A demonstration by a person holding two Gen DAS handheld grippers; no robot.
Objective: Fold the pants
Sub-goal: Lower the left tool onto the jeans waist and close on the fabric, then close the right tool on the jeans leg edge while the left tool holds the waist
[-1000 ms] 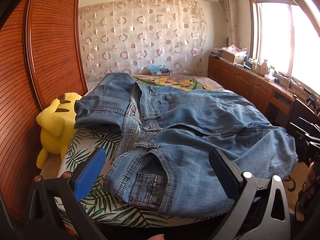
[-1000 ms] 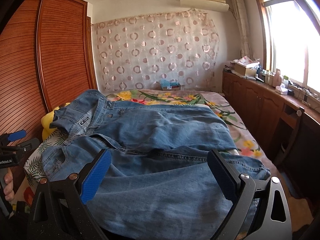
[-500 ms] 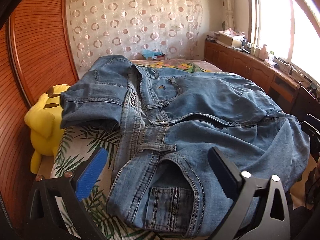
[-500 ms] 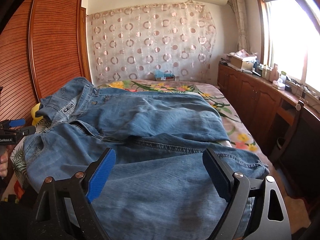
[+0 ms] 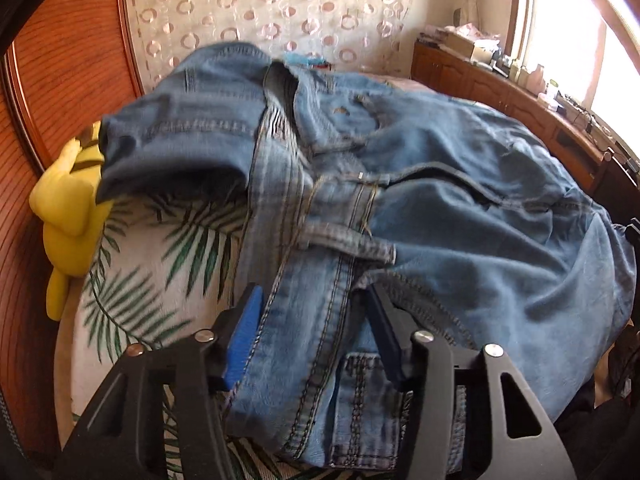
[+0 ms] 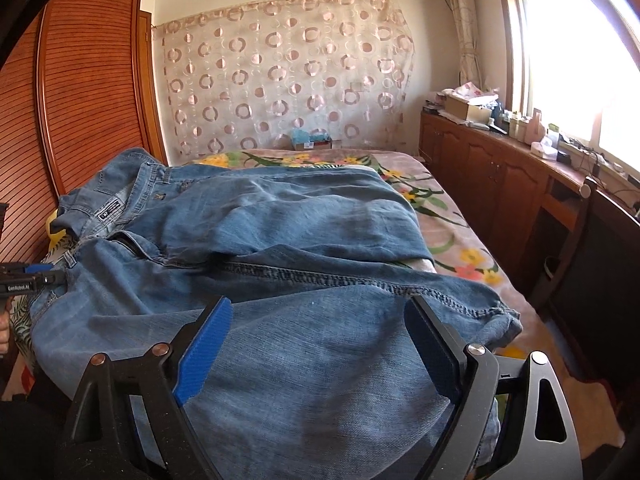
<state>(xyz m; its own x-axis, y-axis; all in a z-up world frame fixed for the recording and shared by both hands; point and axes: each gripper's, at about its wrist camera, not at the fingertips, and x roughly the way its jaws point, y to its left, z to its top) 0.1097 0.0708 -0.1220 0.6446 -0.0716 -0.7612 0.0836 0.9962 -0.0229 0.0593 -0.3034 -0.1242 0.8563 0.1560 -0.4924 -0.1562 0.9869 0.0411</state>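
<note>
Because the denim lies spread across the bed, each tool takes its own end of it.

Plush toy: a yellow plush toy [image 5: 68, 208] sits wedged between the wardrobe [image 5: 52, 80] and the bed [image 5: 160, 264], clear of the work.

Left gripper: the left gripper [image 5: 310, 334] straddles the near waistband edge, blue pads narrowed around a ridge of denim; whether they already pinch it I cannot tell. This looks like taking the waist corner so it can be lifted for a fold.

Pants: the pants [image 6: 280, 240], blue jeans, lie flattened on the bed with the waist toward the wardrobe and the legs running toward the window side, one leg lying partly over the other.

Right gripper: the right gripper [image 6: 318, 346] hovers over the near leg, fingers wide and holding nothing, probably lined up to take the leg end.

Writing: the left tool's body, seen in the right view, reads "GenRobot.AI" [image 6: 18, 287]. A small dark label [image 6: 109, 212] inside the waistband has print too small to read.

Progress: judged early, no tidy fold made yet.
</note>
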